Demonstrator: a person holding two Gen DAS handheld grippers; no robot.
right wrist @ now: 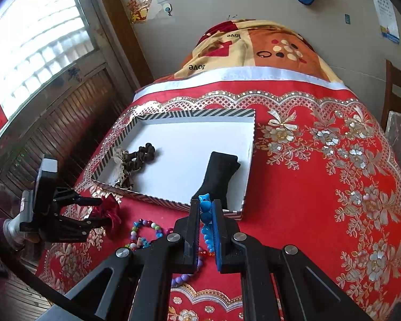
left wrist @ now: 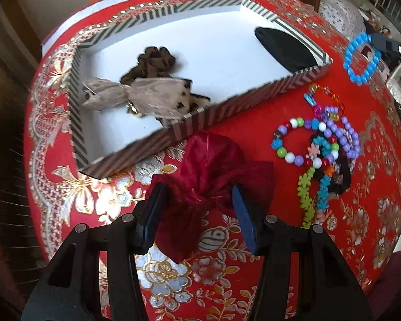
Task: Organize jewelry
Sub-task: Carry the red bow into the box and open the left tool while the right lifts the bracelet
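A dark red organza bow (left wrist: 211, 165) lies on the red floral tablecloth, just in front of the striped tray (left wrist: 147, 144). My left gripper (left wrist: 197, 190) points steeply down over it and is open, with a finger on either side of the bow's knot and the loose fabric brushing both. From the right wrist view the same bow (right wrist: 111, 211) sits at the left gripper's (right wrist: 104, 212) tips. My right gripper (right wrist: 205, 203) is shut on a blue bead bracelet (right wrist: 206, 227), which hangs as a ring (left wrist: 361, 56) above the table's right side.
The tray's white floor (right wrist: 189, 144) holds a brown scrunchie (left wrist: 152, 64), a beige organza bow (left wrist: 136, 96) over a leopard-print piece, and a black cloth (left wrist: 283, 48). A heap of coloured bead bracelets (left wrist: 320, 144) lies right of the red bow. A wooden chair (right wrist: 398, 117) stands beyond the table.
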